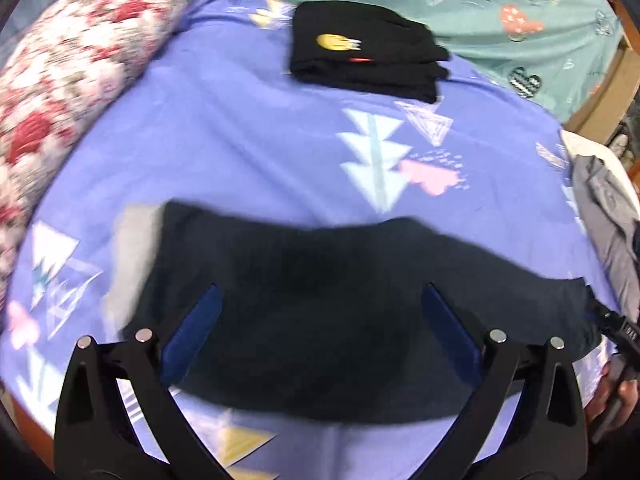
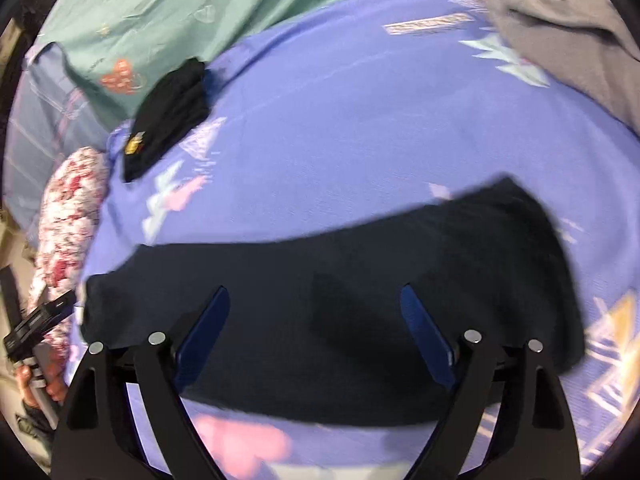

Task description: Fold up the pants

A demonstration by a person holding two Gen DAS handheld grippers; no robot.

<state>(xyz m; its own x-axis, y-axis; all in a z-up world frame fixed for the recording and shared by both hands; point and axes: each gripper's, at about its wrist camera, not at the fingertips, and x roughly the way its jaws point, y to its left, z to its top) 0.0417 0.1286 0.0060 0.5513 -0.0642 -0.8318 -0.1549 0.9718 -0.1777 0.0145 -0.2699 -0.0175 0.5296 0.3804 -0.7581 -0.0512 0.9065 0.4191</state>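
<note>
left claw: the left gripper (image 1: pixel 320 312) hangs over the bed with its blue fingers (image 1: pixel 196 332) spread wide; nothing is pinched between them and no pad presses on cloth.
right claw: the right gripper (image 2: pixel 316 312) is likewise spread wide, blue fingers (image 2: pixel 426 332) well apart, holding nothing.
pants under the claws: the dark pants (image 1: pixel 340 312) lie flat as a folded band across the purple sheet (image 1: pixel 240 140), directly below and between the fingers of both claws; in the right wrist view the same pants (image 2: pixel 360 280) run from left edge to right, with the wider end at the right.
contact: whether any fingertip brushes the cloth cannot be told, as both views are blurred.
other hand in view: at the right edge of the left wrist view a person's hand (image 1: pixel 618 394) grips the other tool's handle; at the left edge of the right wrist view a hand (image 2: pixel 40 384) does the same.
sides: a floral pillow (image 1: pixel 72 72) lies at the left of the sheet, a grey garment (image 2: pixel 560 28) at the right.
further off: a folded black garment (image 1: pixel 360 56) with a yellow mark rests at the far edge of the purple sheet, well apart from the pants.
farthest: a green patterned sheet (image 1: pixel 480 12) lies beyond it.
</note>
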